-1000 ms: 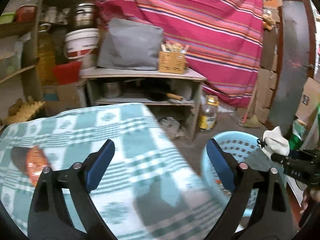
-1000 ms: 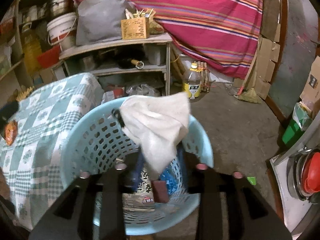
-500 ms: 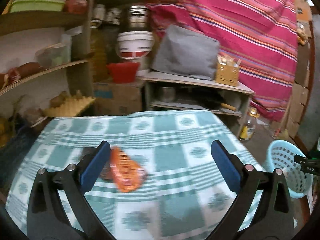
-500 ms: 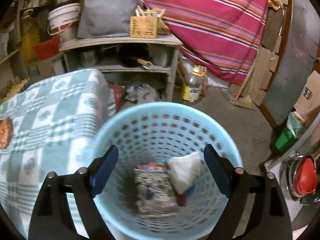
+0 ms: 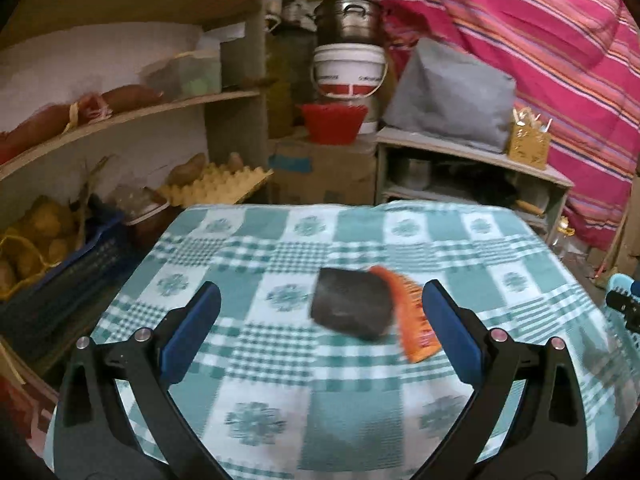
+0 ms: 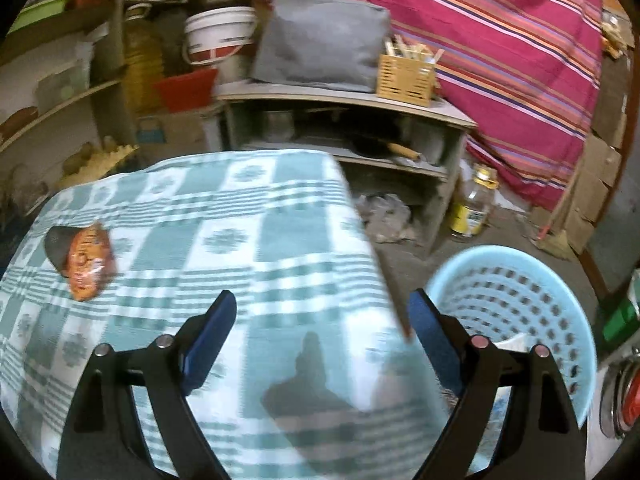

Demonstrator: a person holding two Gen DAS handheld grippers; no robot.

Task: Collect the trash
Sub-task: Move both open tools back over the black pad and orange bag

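Tabletop (image 5: 360, 432): green-and-white checked cloth — beneath and ahead of the fingers.
Low shelf unit (image 6: 344, 98): beyond the tabletop, carrying a grey bag (image 6: 320, 40) and a slatted wooden box (image 6: 406, 76).
White bucket (image 5: 350, 70): far ahead — metal pot (image 5: 347, 18) on top.
Striped cloth (image 5: 560, 64): hanging, far right.

Motion blur softens both views. On the counter (image 5: 360, 420), an orange wrapper (image 5: 412, 316) is partly hidden behind a dark flat object (image 5: 352, 308); its print is unreadable, and what the dark object is cannot be told. In the right wrist view the same wrapper (image 6: 89, 264) covers most of the dark object (image 6: 56, 246). The blue basket (image 6: 520, 280) beside the counter is cut off low down by the right gripper's (image 6: 320, 332) fingers (image 6: 434, 340), so its contents are mostly hidden. In the left wrist view only a sliver of the basket (image 5: 620, 282) shows at the right edge. The label of the bottle (image 6: 474, 204) on the floor beyond the basket is too small to read.
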